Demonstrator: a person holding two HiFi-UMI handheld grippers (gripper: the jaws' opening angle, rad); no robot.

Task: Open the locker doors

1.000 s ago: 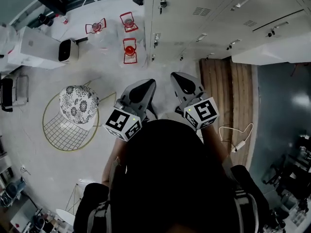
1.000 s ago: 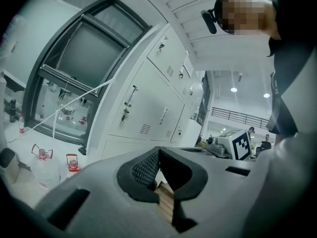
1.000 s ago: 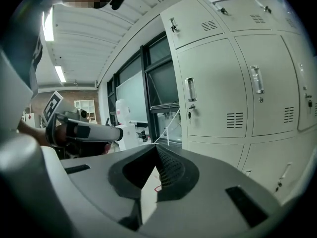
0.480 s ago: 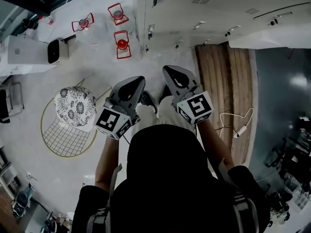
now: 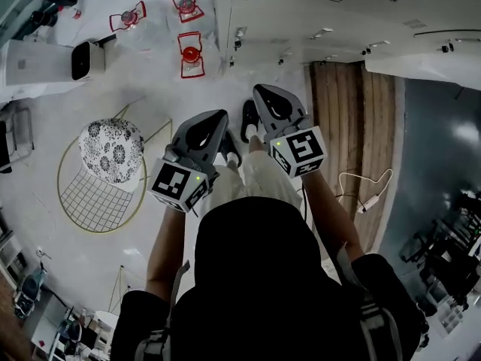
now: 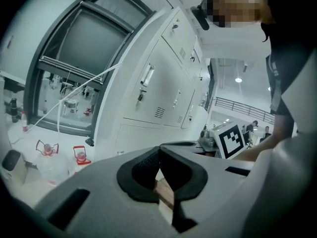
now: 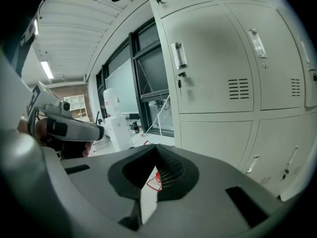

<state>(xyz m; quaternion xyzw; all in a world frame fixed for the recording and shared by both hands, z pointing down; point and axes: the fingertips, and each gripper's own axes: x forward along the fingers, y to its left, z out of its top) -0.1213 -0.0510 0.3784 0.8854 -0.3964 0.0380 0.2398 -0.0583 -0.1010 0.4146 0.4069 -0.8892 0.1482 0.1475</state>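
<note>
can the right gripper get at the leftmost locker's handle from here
Probably yes: nothing stands between the right gripper and the leftmost locker handle, but its shut jaws must open first.

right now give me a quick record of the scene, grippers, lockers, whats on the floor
left gripper: jaws together, nothing between them
right gripper: jaws together, nothing between them
lockers: doors in the right gripper view all shut, neither gripper touching them
handle: upright, on the door ahead of the right gripper
floor: wire chair with patterned cushion, three red-framed containers, white cable
</note>
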